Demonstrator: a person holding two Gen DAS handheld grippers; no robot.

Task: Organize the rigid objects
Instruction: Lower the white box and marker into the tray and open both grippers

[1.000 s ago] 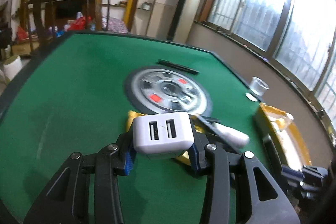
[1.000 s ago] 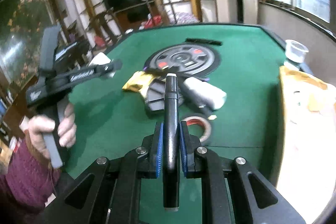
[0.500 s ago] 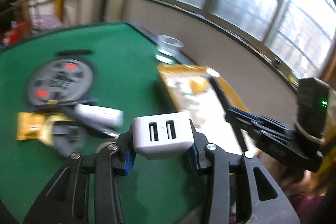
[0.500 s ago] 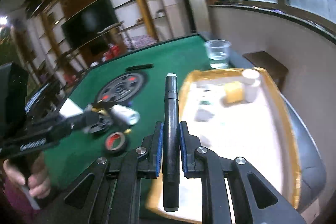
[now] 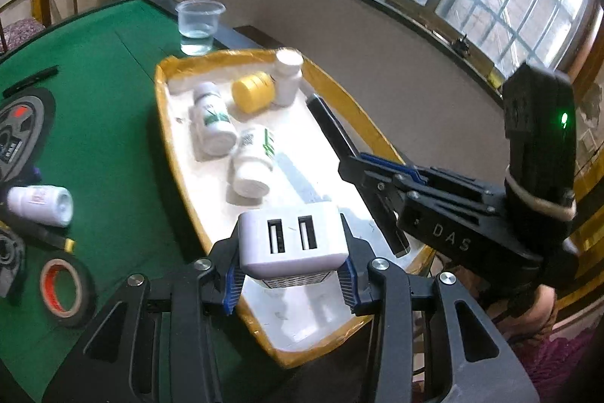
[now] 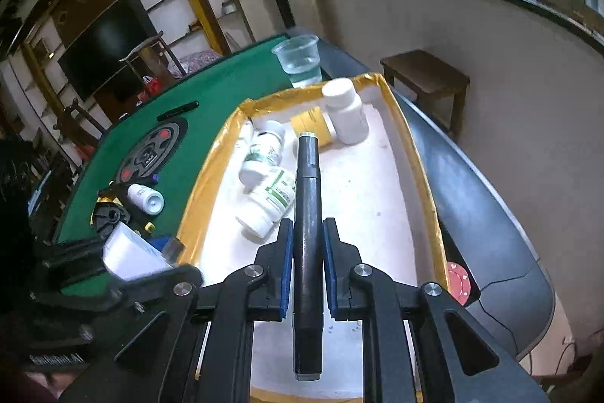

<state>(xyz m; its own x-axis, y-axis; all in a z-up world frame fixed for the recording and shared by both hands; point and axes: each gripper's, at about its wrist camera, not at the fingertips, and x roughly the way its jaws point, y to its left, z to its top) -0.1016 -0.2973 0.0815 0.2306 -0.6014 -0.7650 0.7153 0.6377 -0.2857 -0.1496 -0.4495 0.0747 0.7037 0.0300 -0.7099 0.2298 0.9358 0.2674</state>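
My left gripper is shut on a white USB charger block, held over the near end of a white tray with a yellow rim. My right gripper is shut on a black marker that points along the fingers, above the same tray. In the left wrist view the right gripper and its marker hang over the tray's right side. The tray holds white pill bottles, a yellow jar and an upright white bottle.
On the green felt table lie a white bottle, a roll of black tape, a round grey dial and a clear cup of water. A red chip rests on the table's dark edge. A brown stool stands by the wall.
Both grippers have swung from over the green felt to over the tray, each keeping its grip. The tray and its bottles now fill both views.
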